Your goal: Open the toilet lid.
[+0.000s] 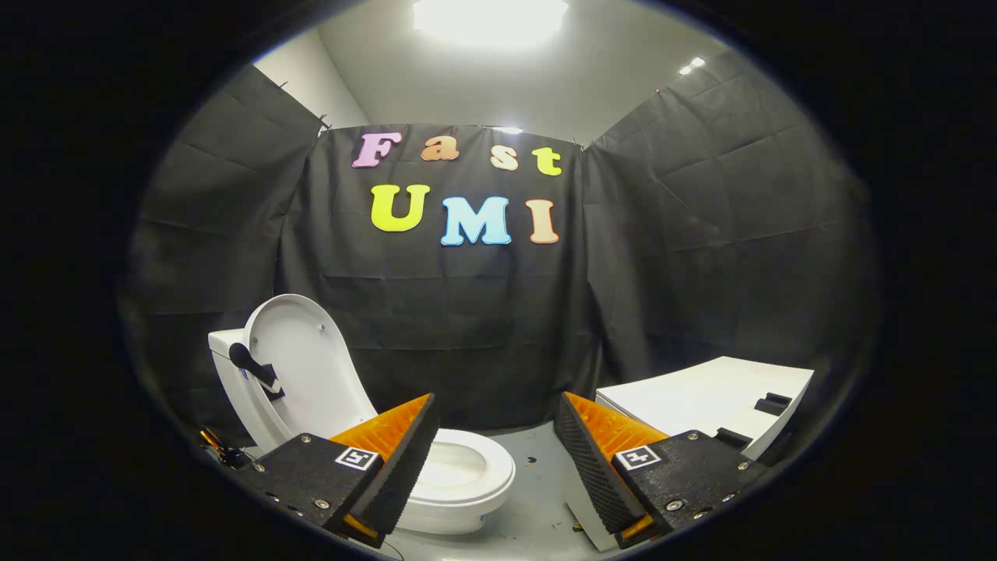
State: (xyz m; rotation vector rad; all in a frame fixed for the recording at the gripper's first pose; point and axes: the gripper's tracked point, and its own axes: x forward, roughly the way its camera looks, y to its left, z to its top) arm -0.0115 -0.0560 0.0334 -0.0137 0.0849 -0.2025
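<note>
A white toilet (459,475) stands on the floor ahead and to the left, partly behind my left finger (397,460). Its lid (308,366) is raised, leaning back against the tank (226,351), so the bowl and seat rim show. A dark handle-like piece (253,366) is fixed on the lid's left edge. My gripper (494,456) is open, with a wide gap between the fingers and nothing in it. It hangs above and to the right of the bowl, apart from the lid.
A white slab-like cabinet or counter (701,397) with dark fittings stands to the right, partly behind my right finger (592,460). Grey floor (537,467) lies between it and the toilet. Black cloth walls (467,327) close the booth. Small orange and black items (214,444) lie left of the toilet base.
</note>
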